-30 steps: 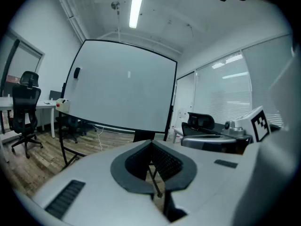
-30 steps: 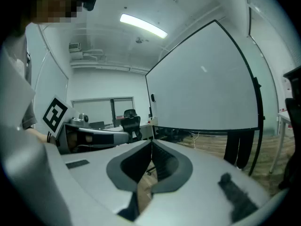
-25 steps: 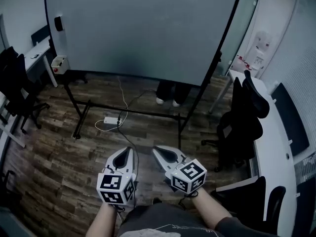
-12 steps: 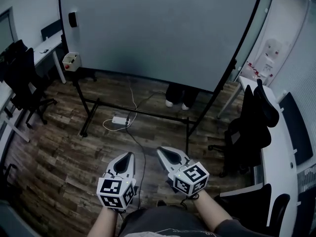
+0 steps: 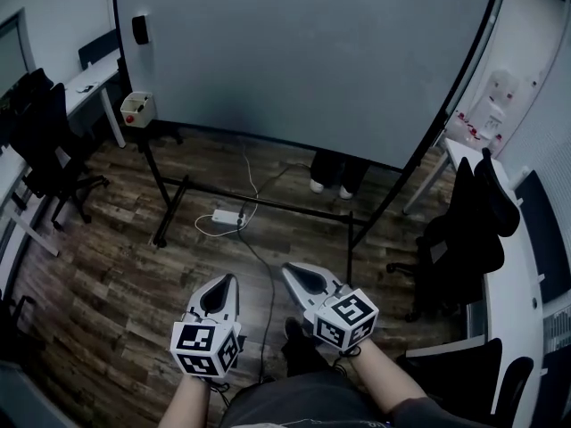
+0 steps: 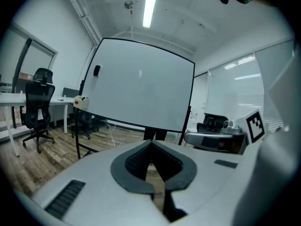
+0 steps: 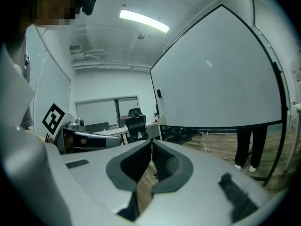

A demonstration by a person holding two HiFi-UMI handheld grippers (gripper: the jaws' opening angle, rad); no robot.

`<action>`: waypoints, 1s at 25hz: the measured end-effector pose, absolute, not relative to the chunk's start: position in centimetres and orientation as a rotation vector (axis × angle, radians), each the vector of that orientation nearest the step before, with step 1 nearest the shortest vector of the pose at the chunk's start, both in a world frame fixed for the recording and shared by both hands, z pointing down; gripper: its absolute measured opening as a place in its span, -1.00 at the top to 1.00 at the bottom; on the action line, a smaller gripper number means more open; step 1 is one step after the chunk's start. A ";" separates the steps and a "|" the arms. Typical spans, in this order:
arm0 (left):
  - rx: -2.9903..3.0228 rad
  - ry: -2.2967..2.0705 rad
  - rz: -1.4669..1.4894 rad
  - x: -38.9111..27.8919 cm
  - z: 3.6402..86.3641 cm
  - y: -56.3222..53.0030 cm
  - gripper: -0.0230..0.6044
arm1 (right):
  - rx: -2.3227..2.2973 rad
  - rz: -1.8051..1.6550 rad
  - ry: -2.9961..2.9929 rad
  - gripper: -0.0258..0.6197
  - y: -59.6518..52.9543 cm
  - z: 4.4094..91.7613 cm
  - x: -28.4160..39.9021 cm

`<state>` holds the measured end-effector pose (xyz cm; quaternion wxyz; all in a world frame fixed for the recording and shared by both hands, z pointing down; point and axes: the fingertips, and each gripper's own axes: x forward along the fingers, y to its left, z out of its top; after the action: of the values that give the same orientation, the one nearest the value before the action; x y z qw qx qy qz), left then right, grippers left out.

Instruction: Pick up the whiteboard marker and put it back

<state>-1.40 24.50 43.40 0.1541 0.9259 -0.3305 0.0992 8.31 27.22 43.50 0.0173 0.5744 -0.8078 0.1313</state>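
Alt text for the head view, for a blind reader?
Seen from above, the left gripper and right gripper, both shut and empty, are held low over a wood floor, facing a large blank whiteboard on a stand. A person's legs show behind the board; office chairs stand at both sides.

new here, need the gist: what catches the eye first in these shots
A big blank whiteboard fills the upper middle of the head view. Low down, the left tongs and right tongs hover shut and empty. A person's legs show behind it.
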 end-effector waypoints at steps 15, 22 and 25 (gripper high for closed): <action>2.543 -1.202 0.278 1.4 43.5 12.0 0.88 | 1.551 0.407 -2.676 0.84 10.9 43.8 12.5; 2.497 -1.338 0.241 4.5 42.7 5.0 0.88 | 1.405 0.376 -2.757 0.84 3.1 43.0 15.4; 2.458 -1.402 0.243 4.8 42.9 2.8 0.88 | 1.339 0.380 -2.787 0.84 0.6 43.2 15.9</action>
<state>4.80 2.84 42.87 0.1500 0.8556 -0.4881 0.0847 15.85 0.63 43.16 0.0132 0.4299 -0.8945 0.1219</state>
